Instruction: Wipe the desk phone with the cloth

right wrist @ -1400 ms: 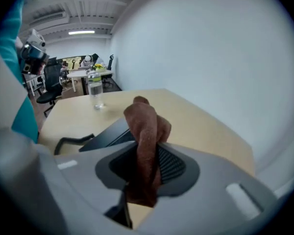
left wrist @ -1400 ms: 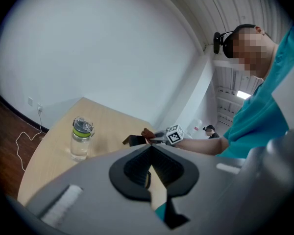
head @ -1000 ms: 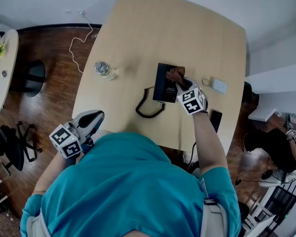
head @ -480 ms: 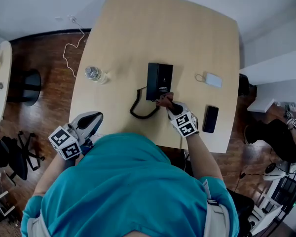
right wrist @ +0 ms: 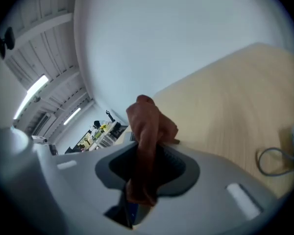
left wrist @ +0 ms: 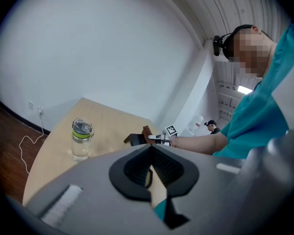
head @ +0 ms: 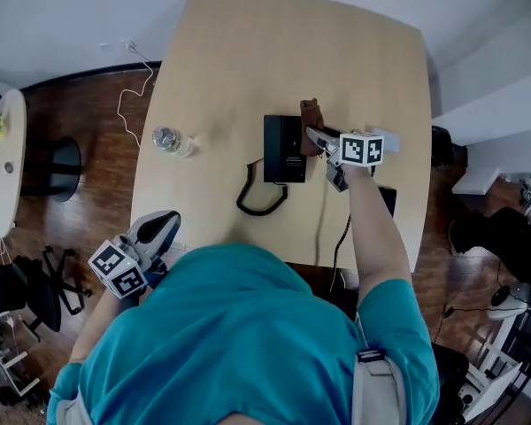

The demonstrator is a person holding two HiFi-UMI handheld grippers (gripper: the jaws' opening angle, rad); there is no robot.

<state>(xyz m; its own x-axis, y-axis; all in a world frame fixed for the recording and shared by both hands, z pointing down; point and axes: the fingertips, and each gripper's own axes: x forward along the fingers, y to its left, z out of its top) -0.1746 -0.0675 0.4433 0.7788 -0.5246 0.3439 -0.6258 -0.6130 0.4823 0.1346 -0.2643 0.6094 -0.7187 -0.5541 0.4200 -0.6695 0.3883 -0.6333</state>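
A black desk phone (head: 284,148) lies on the light wooden table (head: 248,51), its coiled cord (head: 257,197) looping toward me. My right gripper (head: 313,129) is shut on a brown cloth (head: 311,112) (right wrist: 146,131), holding it at the phone's right edge near its far end. In the left gripper view the phone (left wrist: 134,139) and cloth (left wrist: 146,131) show far off. My left gripper (head: 164,224) hangs off the table's near left corner, jaws closed on nothing.
A clear water bottle (head: 168,140) (left wrist: 81,139) stands left of the phone. A white adapter with a cable (head: 391,140) and a dark smartphone (head: 387,200) lie at the right. A white cord (head: 128,87) trails on the wooden floor.
My right gripper carried the cloth from the phone's near right corner to its far right edge, after coming down from the far end a second ago. The left gripper stayed put.
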